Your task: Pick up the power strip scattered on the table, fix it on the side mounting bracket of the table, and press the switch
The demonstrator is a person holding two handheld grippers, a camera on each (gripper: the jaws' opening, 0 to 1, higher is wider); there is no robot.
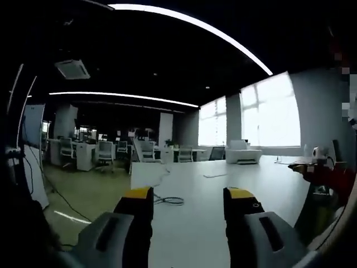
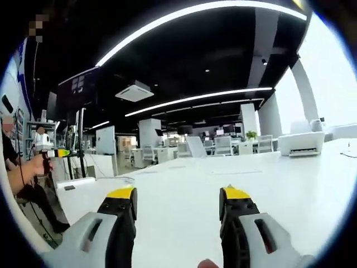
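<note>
Spanning both views: a large open office with a dark ceiling, long curved white light strips (image 1: 189,22) and tall bright windows (image 1: 268,111).
Bench: a wide white flat-topped bench (image 1: 212,190) runs ahead of both tools; in the right gripper view it shows as the same pale surface (image 2: 184,195).
Far furniture: rows of white desks with grey office chairs (image 1: 103,151) stand well beyond the bench.
Printer: a white boxy printer (image 1: 242,152) sits near the bench's far edge; in the right gripper view (image 2: 301,143) it lies at the far right.
Person: a person's hand (image 2: 39,164) at the left edge of the right gripper view grips a handle.
Left tool: grey jaws with yellow tips (image 1: 188,198), set wide apart, nothing between them.
Right tool: 2 grey jaws with yellow tips (image 2: 178,198), also wide apart and empty.
Cable: a thin dark coiled cable (image 1: 167,199) lies on the bench just ahead of the left tool.
Power strip: I cannot tell where it is.
</note>
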